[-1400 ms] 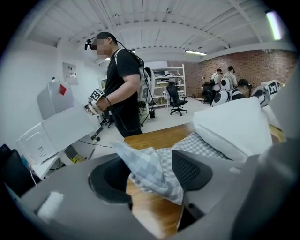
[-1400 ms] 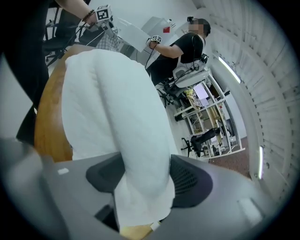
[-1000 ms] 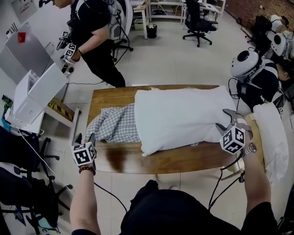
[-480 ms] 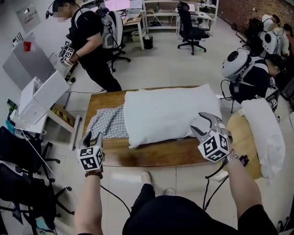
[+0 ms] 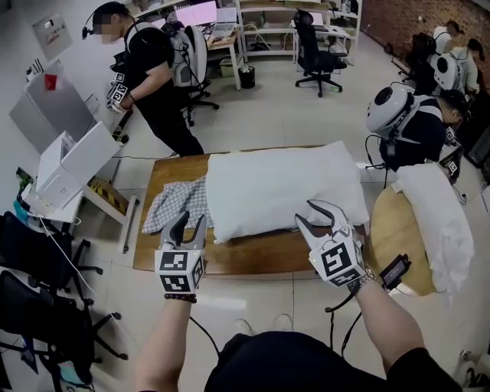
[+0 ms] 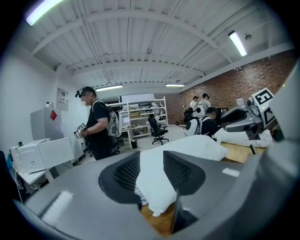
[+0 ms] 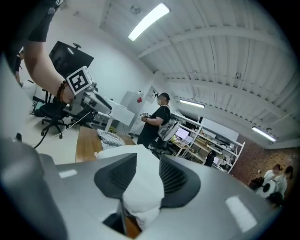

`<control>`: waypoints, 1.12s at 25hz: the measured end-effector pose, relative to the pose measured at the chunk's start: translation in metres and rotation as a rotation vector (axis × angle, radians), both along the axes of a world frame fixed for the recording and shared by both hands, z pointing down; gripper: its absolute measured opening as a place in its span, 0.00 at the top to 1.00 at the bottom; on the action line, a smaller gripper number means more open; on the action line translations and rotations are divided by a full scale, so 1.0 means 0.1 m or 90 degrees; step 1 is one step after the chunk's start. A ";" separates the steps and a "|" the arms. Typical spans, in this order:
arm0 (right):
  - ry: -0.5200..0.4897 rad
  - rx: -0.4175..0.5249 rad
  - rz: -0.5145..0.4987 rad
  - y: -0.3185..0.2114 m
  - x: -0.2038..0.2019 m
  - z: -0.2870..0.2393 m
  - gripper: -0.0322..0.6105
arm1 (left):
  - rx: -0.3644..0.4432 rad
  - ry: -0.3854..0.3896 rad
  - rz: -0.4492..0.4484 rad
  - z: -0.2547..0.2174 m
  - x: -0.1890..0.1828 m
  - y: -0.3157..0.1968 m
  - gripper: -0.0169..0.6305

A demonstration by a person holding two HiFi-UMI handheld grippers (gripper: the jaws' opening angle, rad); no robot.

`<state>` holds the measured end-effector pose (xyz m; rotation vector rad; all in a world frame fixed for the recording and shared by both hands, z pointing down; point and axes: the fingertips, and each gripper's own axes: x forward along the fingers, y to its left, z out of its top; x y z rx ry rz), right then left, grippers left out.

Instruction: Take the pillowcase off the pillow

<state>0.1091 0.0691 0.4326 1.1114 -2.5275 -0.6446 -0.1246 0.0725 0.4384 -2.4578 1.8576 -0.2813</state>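
Left gripper point(image 5: 191, 218) and right gripper point(image 5: 315, 217): we find jaws parted, lately closing, nothing gripped, at the pillow's point(image 5: 283, 187) near side.

An open-plan, lab-style office: a brick wall point(image 5: 390, 19) closes the far right, white shelving point(image 5: 268, 23) with a lit monitor point(image 5: 195, 13) lines the far side, and swivel office chairs point(image 5: 318, 42) stand nearby. A standing person point(image 5: 149, 69) at far left and a seated person point(image 5: 421, 134) in a white helmet point(image 5: 390, 107) wear recording gear by the wooden tabletop point(image 5: 253, 256), under ceiling tube lights point(image 6: 238, 43).
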 end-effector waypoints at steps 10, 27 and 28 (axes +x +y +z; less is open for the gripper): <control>-0.103 -0.012 -0.001 0.50 -0.50 -0.22 0.81 | 0.076 -0.023 0.146 -0.39 0.76 0.42 0.79; -0.178 0.043 0.002 1.07 -1.06 -0.72 0.95 | 0.143 -0.022 0.241 -0.77 0.93 0.95 0.97; -0.179 0.041 0.001 1.07 -1.09 -0.73 0.95 | 0.145 -0.022 0.242 -0.78 0.93 0.95 0.97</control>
